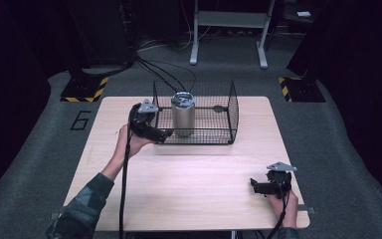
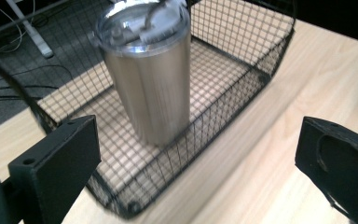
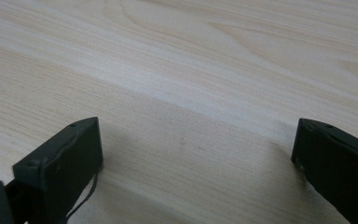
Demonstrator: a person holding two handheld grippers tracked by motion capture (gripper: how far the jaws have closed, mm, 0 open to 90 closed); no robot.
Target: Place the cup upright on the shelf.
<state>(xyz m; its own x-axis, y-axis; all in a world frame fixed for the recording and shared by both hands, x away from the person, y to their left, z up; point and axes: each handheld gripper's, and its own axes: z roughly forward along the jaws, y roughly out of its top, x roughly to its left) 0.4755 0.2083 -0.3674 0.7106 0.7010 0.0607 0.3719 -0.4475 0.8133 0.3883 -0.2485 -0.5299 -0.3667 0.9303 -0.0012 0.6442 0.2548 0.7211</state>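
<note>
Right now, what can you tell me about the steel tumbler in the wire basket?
The tumbler is a tall, brushed-metal cup, tapering slightly toward its base, topped with a clear plastic lid that carries a pale tab. It stands upright on the floor of the black wire basket, toward the basket's left end in the high view. Nothing grips it: the left gripper sits open just outside the basket's near-left corner, pointing at it.

Dim room, grey carpet floor (image 1: 40, 149), pale wooden table (image 1: 189, 184), white metal frame legs (image 1: 229, 30) beyond.
</note>
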